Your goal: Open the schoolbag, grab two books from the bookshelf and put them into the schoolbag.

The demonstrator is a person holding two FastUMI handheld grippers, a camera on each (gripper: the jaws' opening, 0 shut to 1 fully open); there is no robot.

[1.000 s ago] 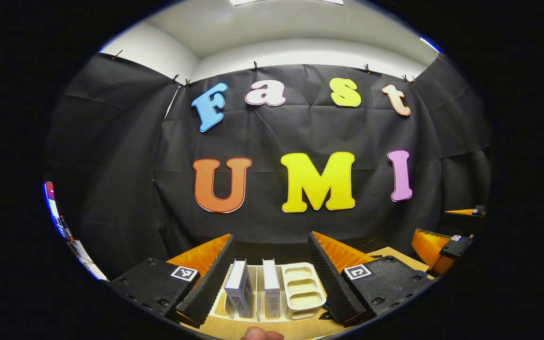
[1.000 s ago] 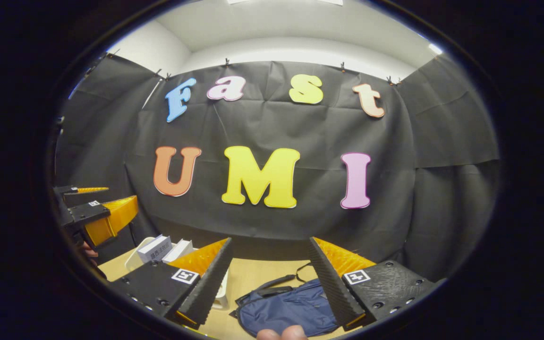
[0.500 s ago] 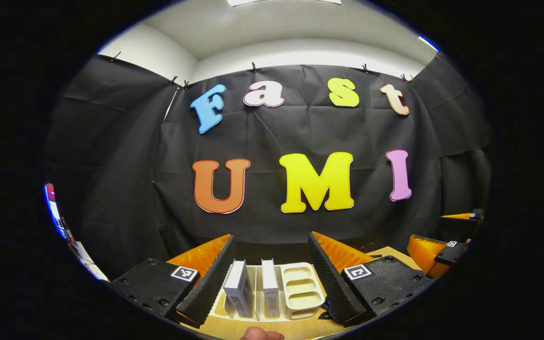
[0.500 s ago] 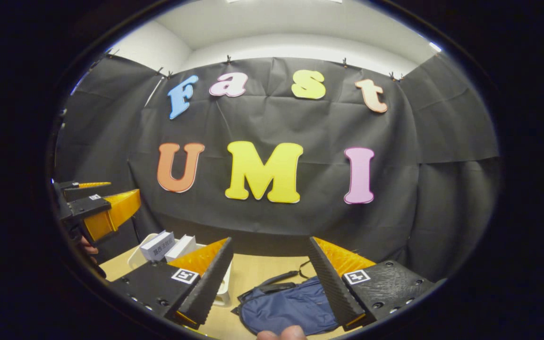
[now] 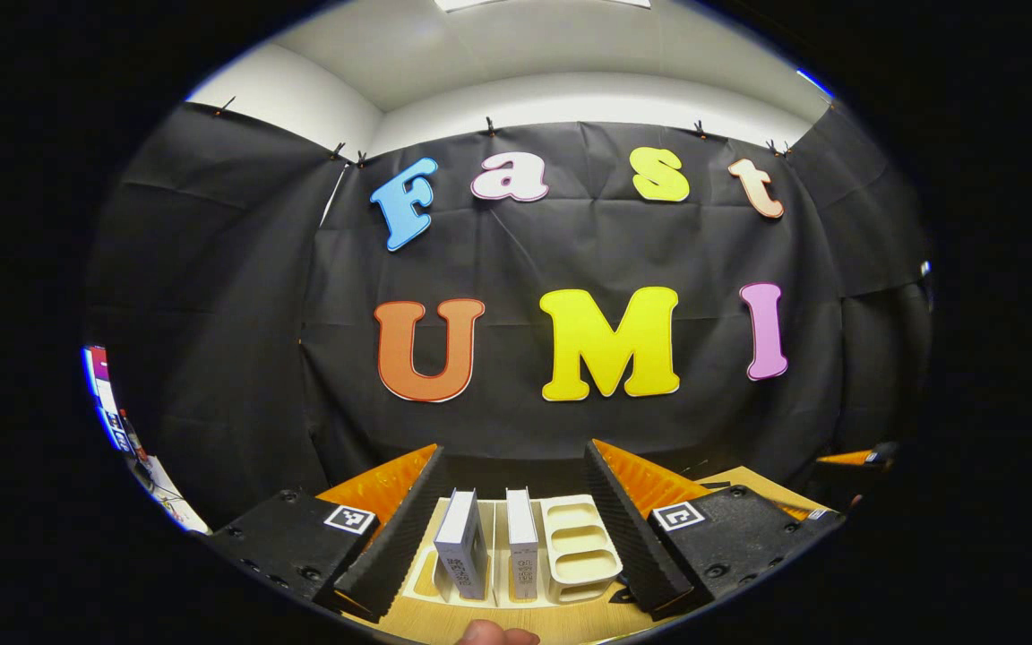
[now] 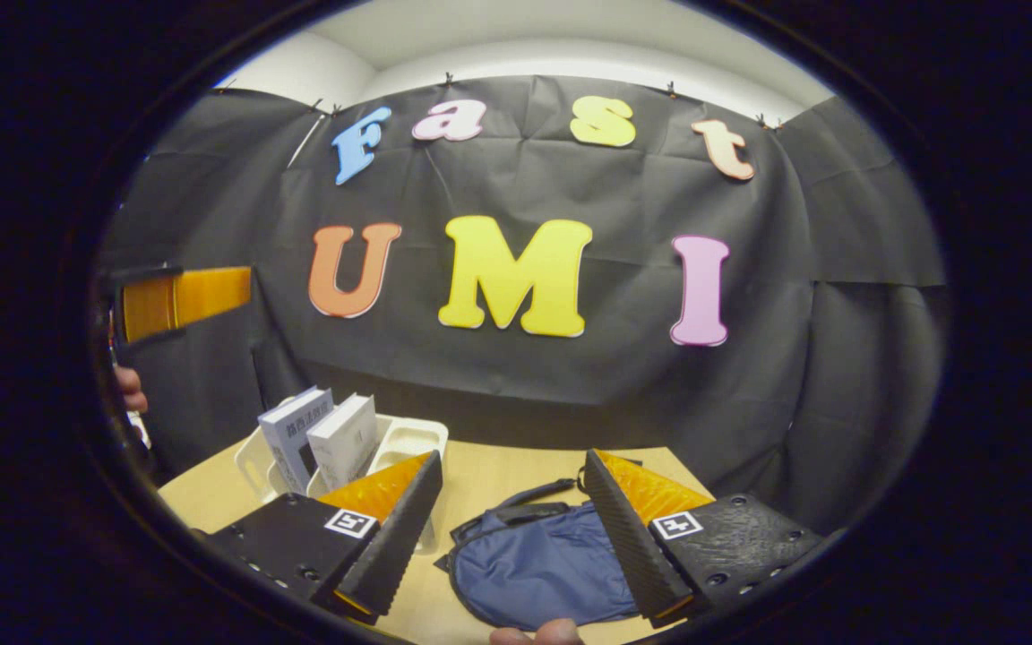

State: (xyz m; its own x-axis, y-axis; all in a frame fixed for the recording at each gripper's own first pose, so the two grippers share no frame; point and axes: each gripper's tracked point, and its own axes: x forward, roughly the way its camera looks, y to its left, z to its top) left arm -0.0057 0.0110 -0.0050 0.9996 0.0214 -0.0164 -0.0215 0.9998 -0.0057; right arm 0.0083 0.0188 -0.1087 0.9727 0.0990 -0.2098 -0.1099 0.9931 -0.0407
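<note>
Two books (image 5: 489, 546) upright in the rack (image 5: 580, 548), at its left end | bag (image 6: 538, 569) flat on the table (image 6: 498, 470), right of rack, seemingly zipped | left gripper (image 5: 513, 502) spread wide before rack | right gripper (image 6: 513, 511) spread above bag

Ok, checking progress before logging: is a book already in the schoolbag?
No, both books stand upright in the rack, and the schoolbag lies flat beside it on the table.
</note>
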